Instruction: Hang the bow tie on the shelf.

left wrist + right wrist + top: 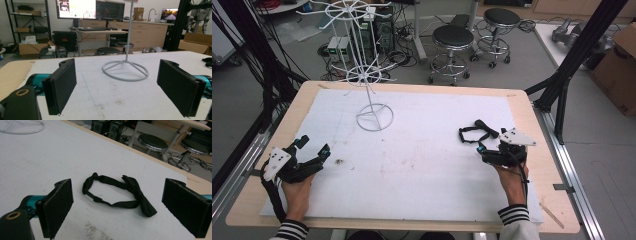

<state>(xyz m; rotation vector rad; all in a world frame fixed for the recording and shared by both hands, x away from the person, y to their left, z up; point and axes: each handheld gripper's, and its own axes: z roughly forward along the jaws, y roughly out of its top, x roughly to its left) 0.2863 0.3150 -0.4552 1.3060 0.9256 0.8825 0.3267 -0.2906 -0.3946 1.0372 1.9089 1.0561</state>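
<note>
White sheet (422, 165) covers the table under my two grippers. My left gripper (314, 150) and right gripper (484, 148) both stand spread, holding nothing. One black bow tie (117, 193) lies just beyond my right jaws. Farther off stands one white wire rack (367, 65).

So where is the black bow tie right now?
The black bow tie lies flat on the white mat on the table's right side in the high view, just ahead of the open right gripper, not touching it.
</note>
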